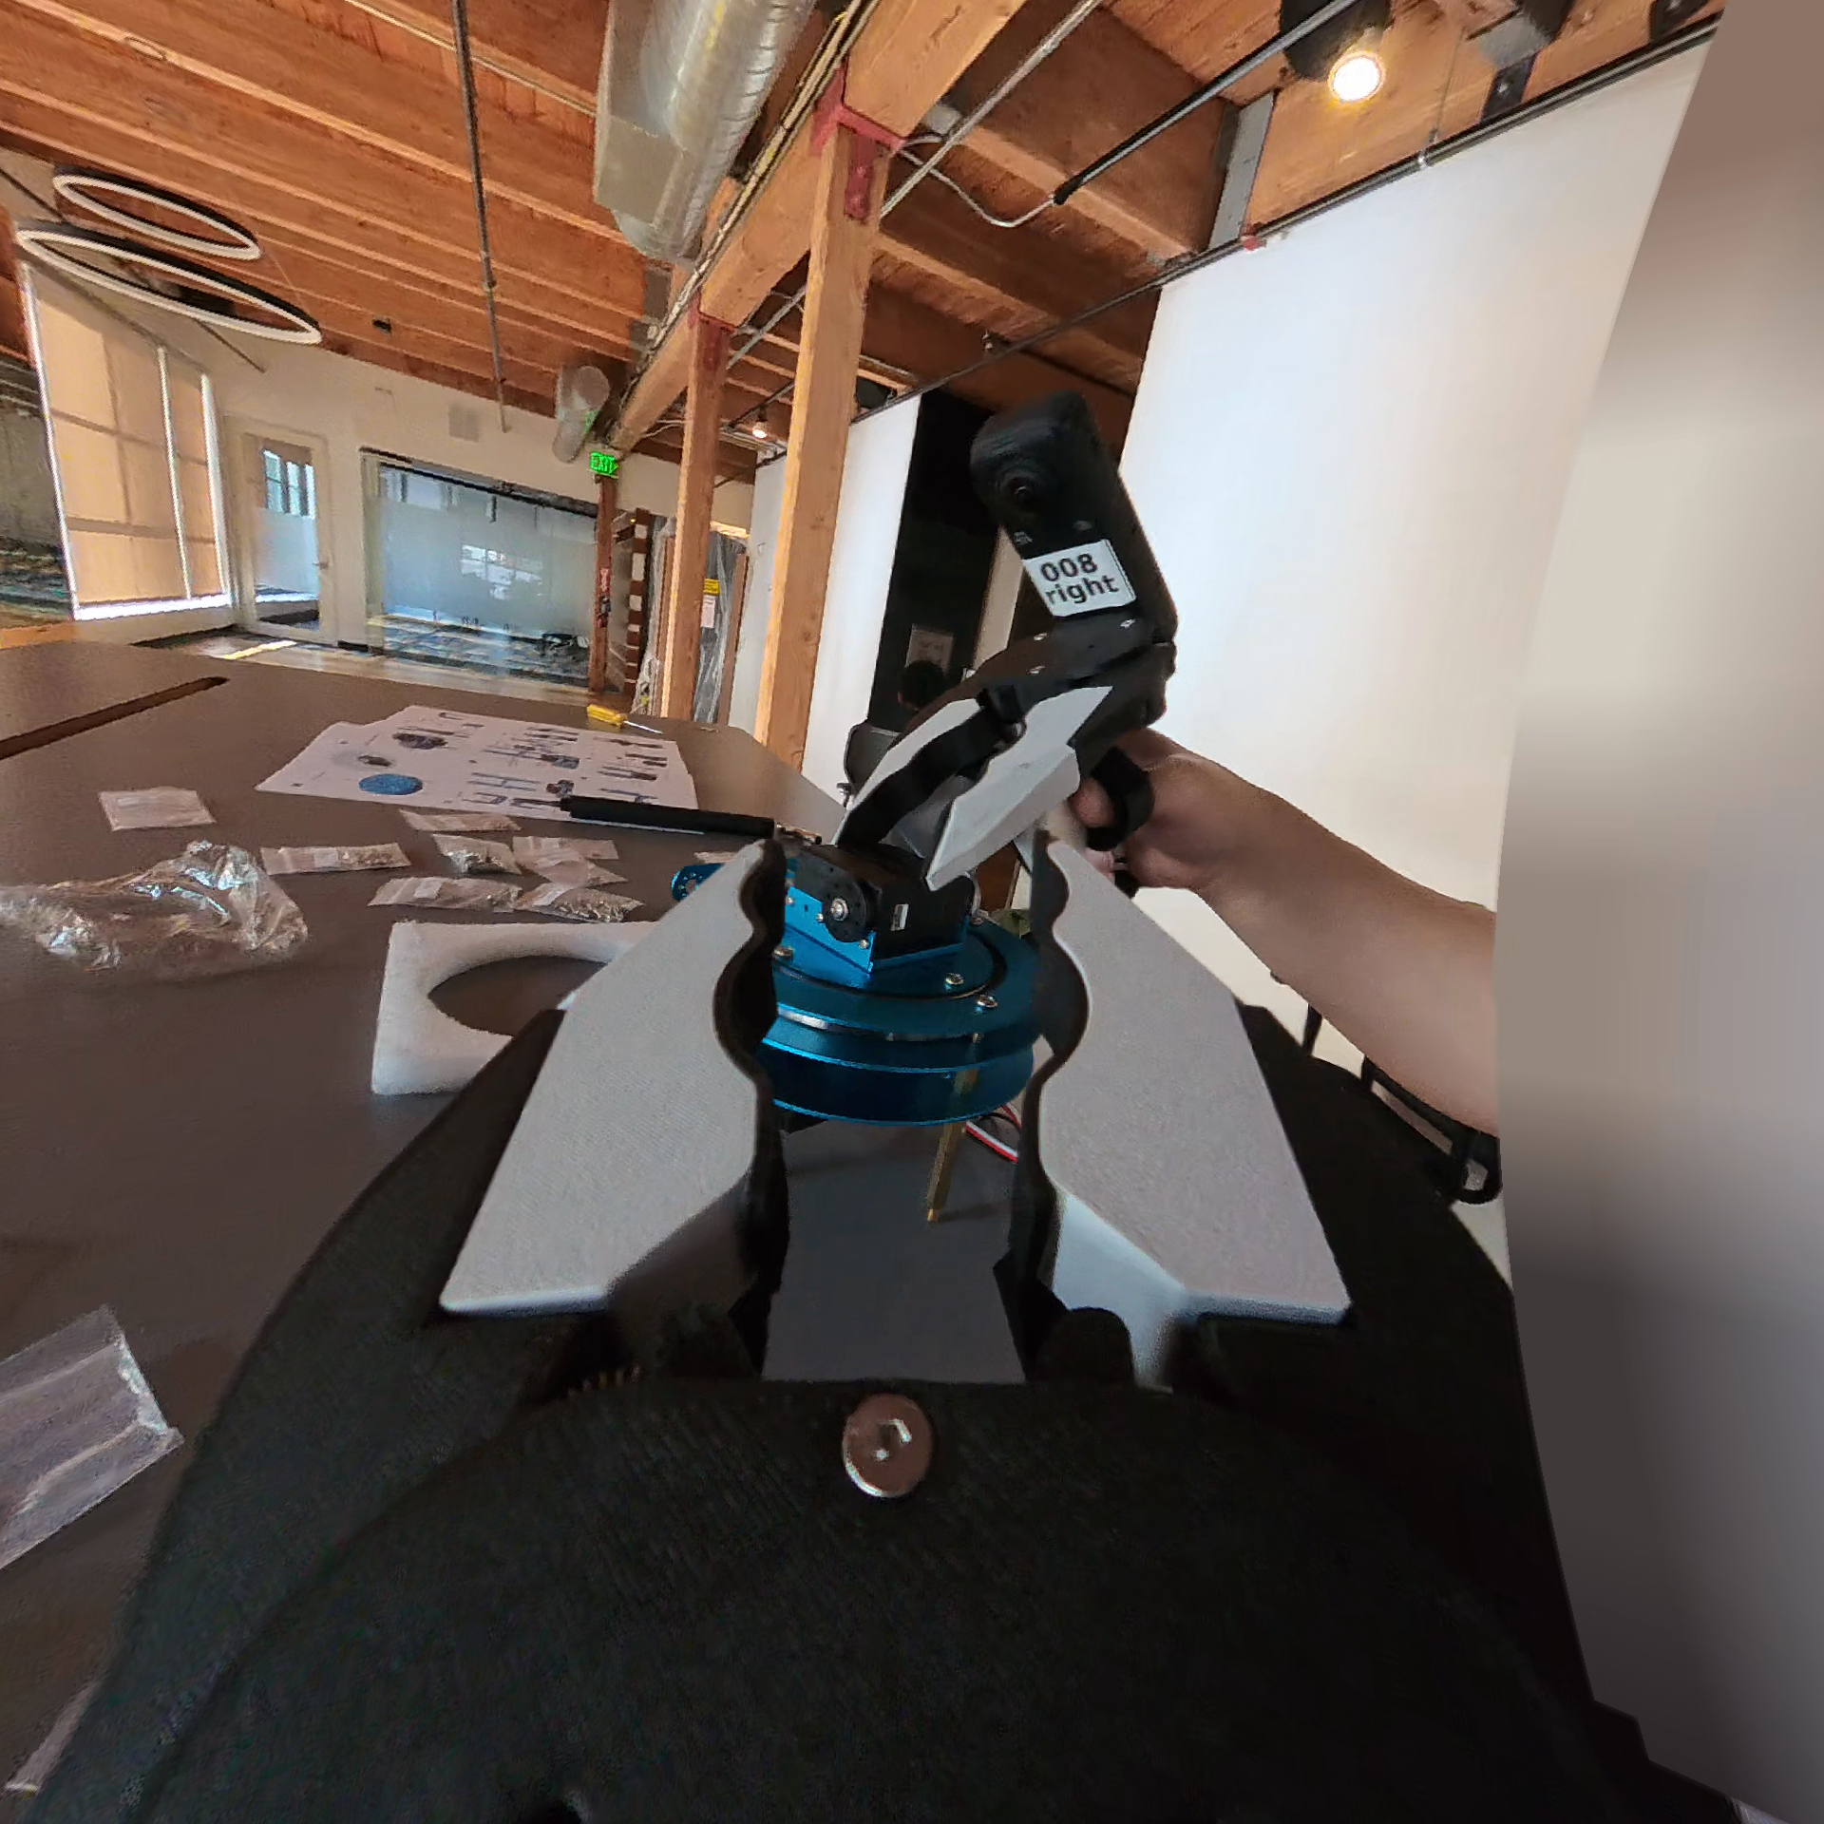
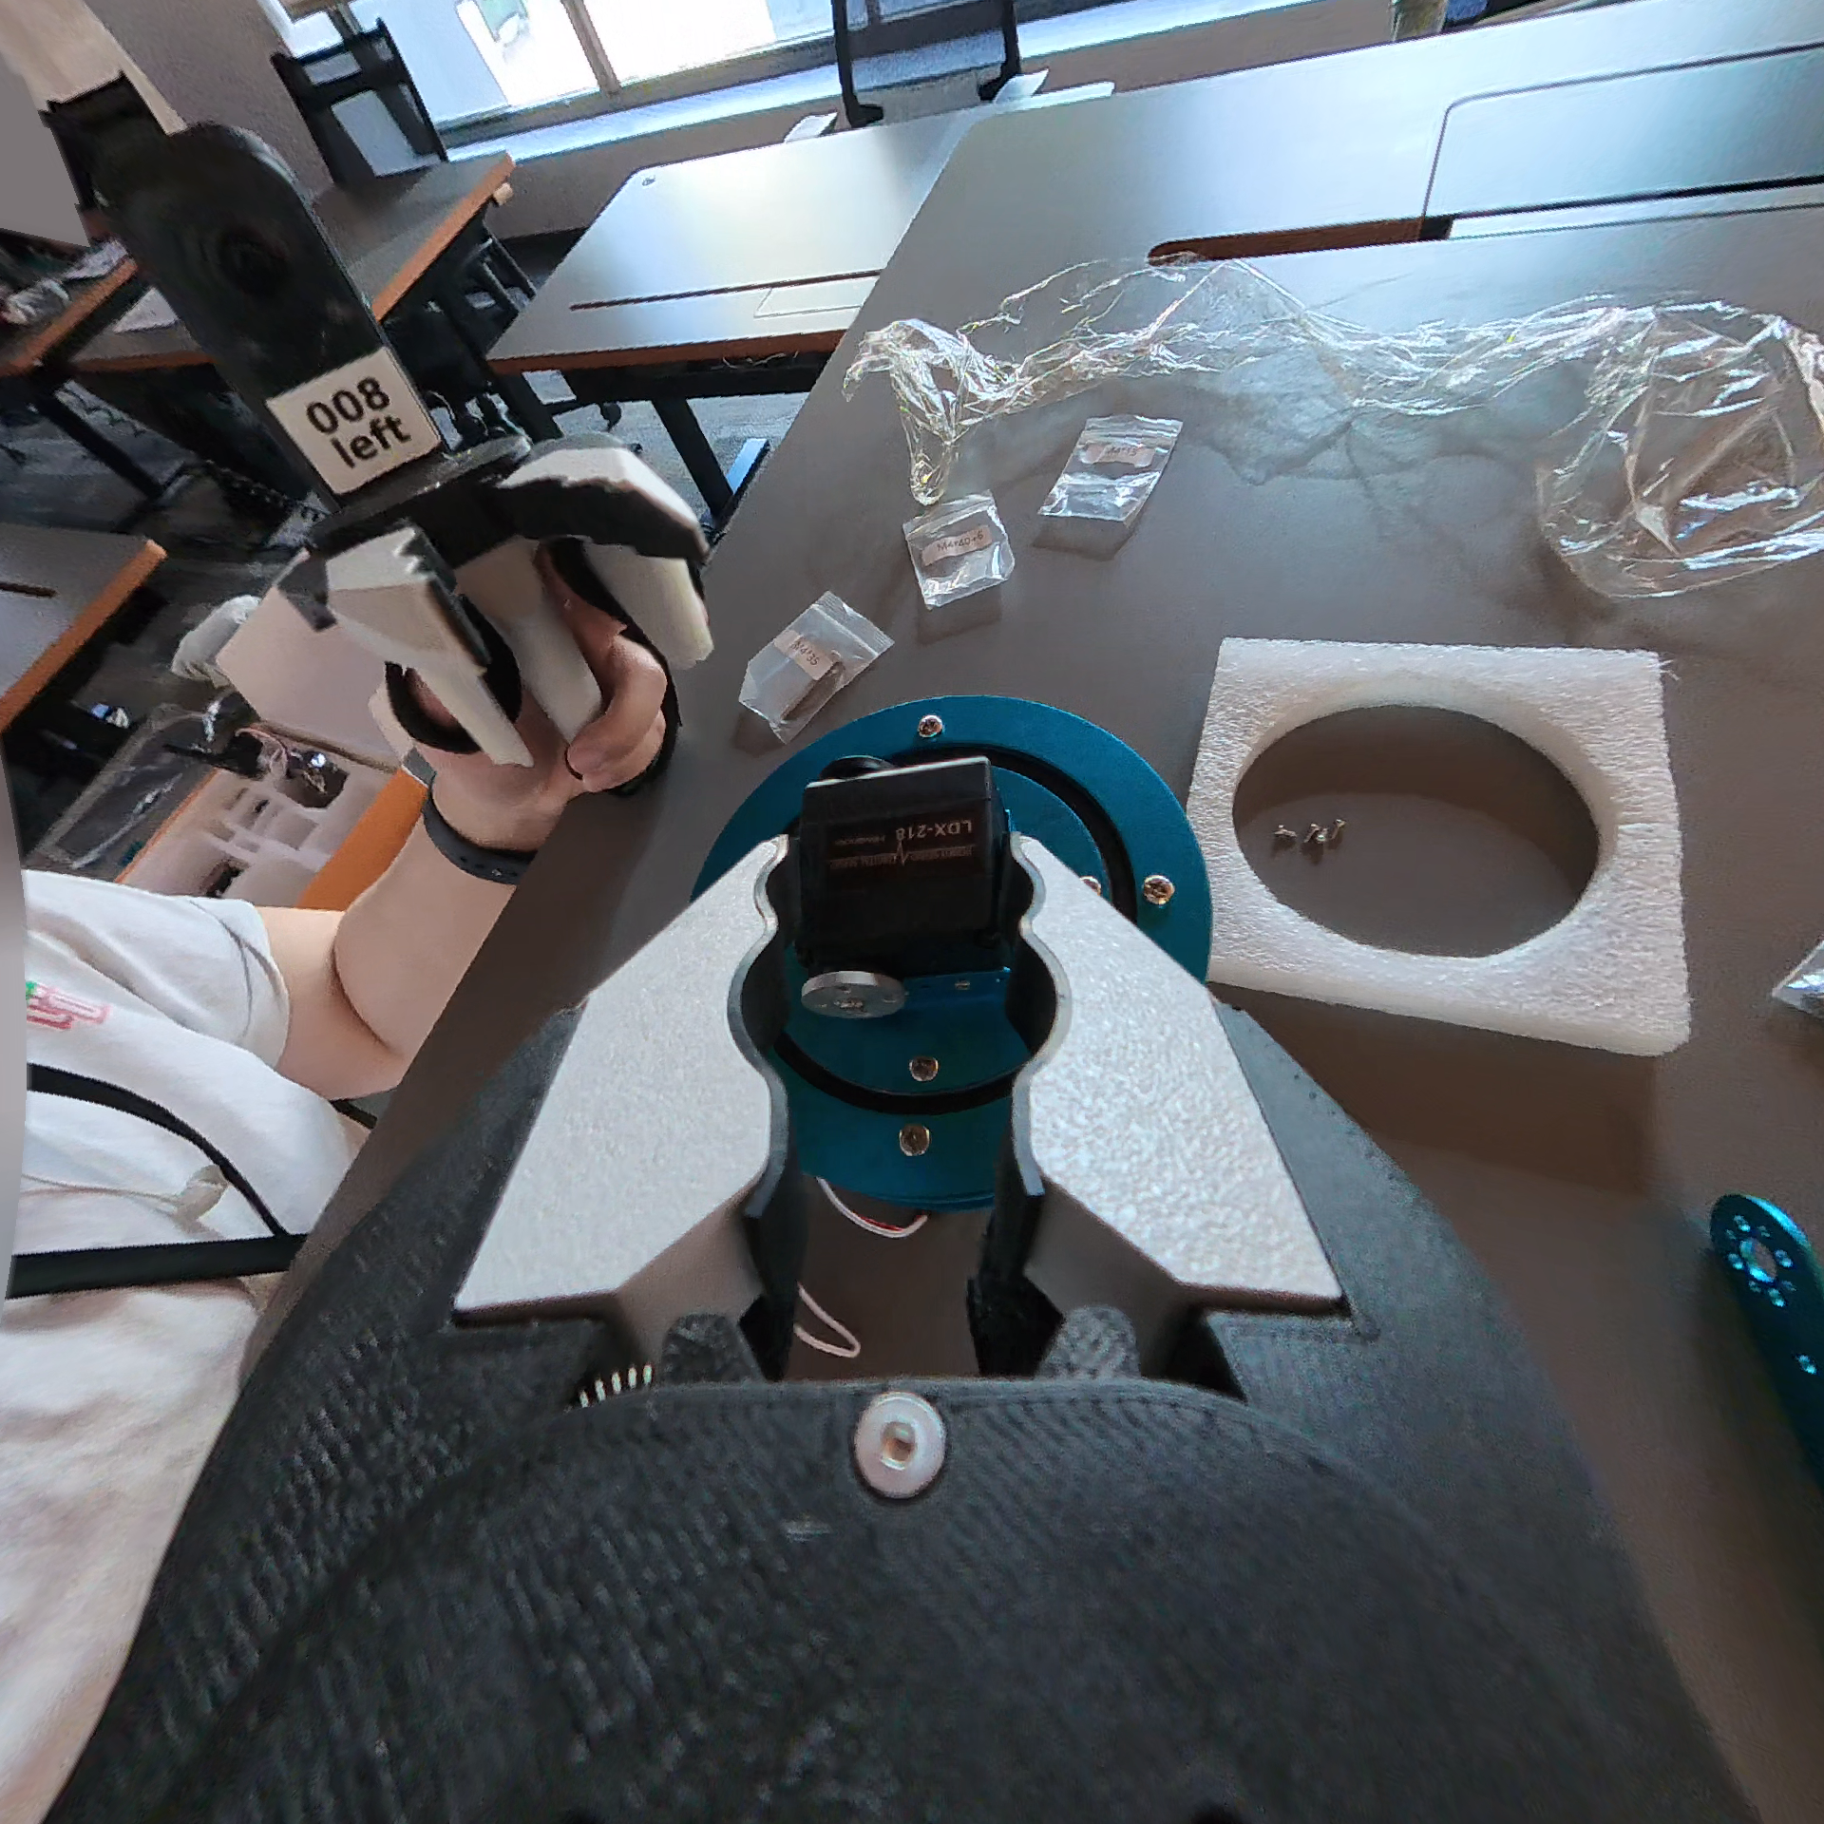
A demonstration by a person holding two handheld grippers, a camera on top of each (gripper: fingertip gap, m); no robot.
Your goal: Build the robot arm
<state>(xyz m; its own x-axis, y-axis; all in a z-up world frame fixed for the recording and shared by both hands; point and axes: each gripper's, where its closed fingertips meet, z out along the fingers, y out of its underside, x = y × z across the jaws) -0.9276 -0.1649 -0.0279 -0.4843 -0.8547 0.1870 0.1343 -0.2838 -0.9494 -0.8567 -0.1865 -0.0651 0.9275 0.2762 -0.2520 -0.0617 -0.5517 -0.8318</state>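
A round blue metal base (image 2: 1155, 819) stands on the dark table with a black servo (image 2: 898, 839) mounted upright in a blue bracket on top. My right gripper (image 2: 903, 859) reaches down over it, fingertips against both sides of the servo. The left wrist view shows the same: the right gripper (image 1: 893, 854) on the servo (image 1: 869, 893) above the base (image 1: 888, 1066). My left gripper (image 1: 906, 869) is open and empty, facing the base from a short distance. It also shows in the right wrist view (image 2: 494, 563), held up left of the base near the table edge.
A white foam frame (image 2: 1431, 1007) with a round hole holding small screws (image 2: 1308, 832) lies right of the base. Small part bags (image 2: 957, 548), crumpled clear film (image 2: 1481, 395), a blue bracket (image 2: 1767, 1283), a printed sheet (image 1: 474, 760) and a black tool (image 1: 671, 814) lie around. Some 9 cm of space lies between my two pairs of fingers.
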